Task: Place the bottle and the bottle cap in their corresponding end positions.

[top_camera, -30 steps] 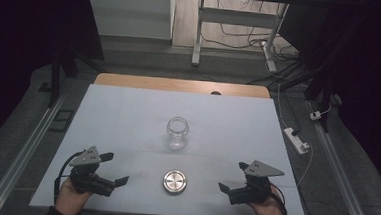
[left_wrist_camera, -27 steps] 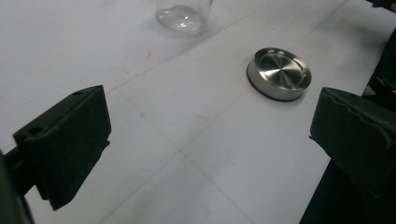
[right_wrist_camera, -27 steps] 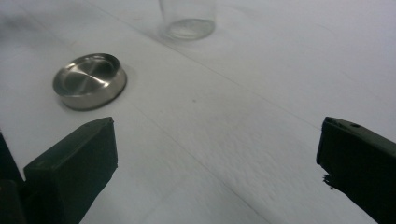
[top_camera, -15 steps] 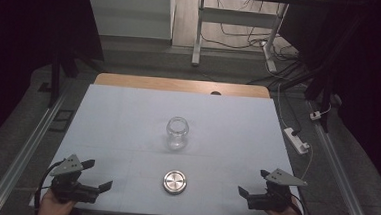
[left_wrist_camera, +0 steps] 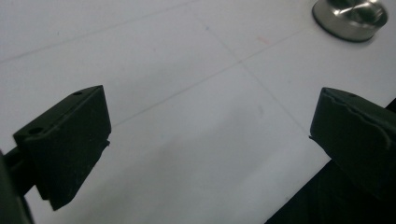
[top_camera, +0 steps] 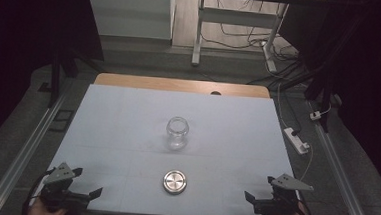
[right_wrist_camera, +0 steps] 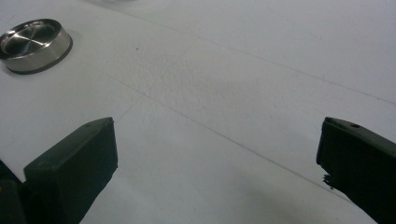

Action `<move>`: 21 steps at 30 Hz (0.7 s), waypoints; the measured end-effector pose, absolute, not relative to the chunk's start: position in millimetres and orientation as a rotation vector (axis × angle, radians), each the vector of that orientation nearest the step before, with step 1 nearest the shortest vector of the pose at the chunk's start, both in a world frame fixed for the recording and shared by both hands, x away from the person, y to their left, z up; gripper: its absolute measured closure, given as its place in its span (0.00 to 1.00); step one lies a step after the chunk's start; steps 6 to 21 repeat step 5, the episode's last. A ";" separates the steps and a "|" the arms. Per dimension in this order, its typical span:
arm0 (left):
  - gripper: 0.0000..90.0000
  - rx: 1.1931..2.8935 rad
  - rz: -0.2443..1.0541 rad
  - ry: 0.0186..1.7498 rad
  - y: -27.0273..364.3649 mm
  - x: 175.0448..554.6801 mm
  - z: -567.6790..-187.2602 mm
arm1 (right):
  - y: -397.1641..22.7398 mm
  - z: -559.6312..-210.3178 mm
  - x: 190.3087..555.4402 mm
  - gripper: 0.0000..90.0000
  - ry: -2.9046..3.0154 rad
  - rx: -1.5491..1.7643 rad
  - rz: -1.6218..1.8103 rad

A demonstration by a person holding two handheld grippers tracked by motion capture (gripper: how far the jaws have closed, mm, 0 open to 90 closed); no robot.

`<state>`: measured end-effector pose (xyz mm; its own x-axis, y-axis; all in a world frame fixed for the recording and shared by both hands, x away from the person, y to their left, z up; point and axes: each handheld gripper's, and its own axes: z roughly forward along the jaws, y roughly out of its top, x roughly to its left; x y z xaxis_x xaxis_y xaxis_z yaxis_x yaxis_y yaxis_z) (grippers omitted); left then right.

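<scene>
Both grippers have drawn back: the left gripper (top_camera: 93, 192) toward 7 o'clock, the right gripper (top_camera: 249, 197) toward 5 o'clock, farther from the lid (top_camera: 175, 181).

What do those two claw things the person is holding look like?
Both are black. The left gripper and the right gripper each have two chunky, blocky jaws with small round holes near their tips. Each carries a grey three-cornered plate on top. A thin dark cable trails from the left one, off the table's near corner. No sleeve is visible at either hand.
</scene>
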<state>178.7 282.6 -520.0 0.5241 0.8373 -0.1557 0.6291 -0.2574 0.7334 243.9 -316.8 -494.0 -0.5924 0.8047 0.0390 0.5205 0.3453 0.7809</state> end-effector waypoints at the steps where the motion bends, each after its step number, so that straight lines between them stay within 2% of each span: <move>1: 0.00 1.984 0.337 1.195 283.1 178.4 -520.1 | -317.4 -494.1 243.8 0.00 2.264 1.171 1.114; 21: 0.00 1.986 0.332 1.204 282.9 179.4 -520.2 | -316.0 -494.8 244.1 0.00 2.278 1.168 1.087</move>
